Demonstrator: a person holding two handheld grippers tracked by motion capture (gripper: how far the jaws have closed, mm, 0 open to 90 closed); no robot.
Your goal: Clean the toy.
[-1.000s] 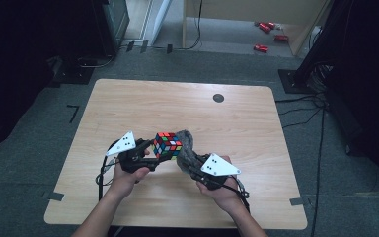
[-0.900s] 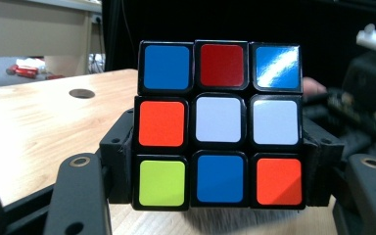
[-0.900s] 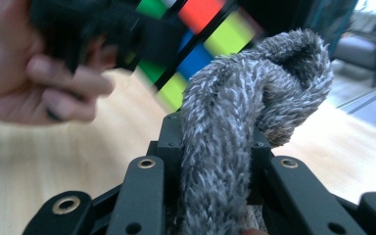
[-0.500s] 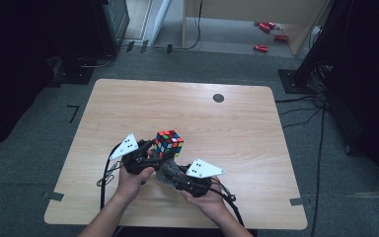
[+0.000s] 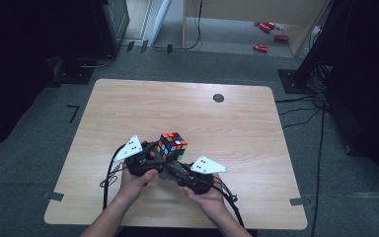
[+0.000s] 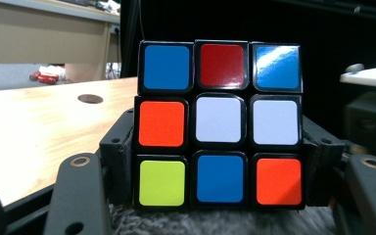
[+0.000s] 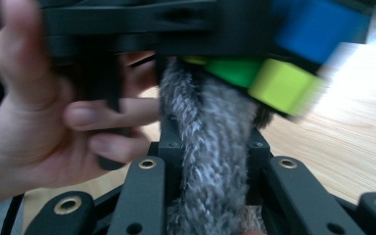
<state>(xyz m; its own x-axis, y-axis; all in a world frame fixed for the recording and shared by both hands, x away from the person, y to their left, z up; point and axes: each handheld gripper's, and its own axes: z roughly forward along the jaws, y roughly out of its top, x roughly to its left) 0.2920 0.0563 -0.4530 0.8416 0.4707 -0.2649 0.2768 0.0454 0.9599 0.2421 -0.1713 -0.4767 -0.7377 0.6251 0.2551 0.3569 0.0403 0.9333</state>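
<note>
The scrambled multicoloured plastic puzzle cube (image 6: 219,122) sits clamped between the left gripper's (image 5: 154,159) black jaws above the wooden table (image 5: 237,123). Beneath it, the right gripper (image 7: 210,161) pinches a grey fuzzy cloth (image 7: 210,147).

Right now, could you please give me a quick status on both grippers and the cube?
Left gripper shut on the multicoloured puzzle cube, held above the wooden table. Right gripper shut on a grey fuzzy cloth beneath the cube. Nothing in the way.
</note>
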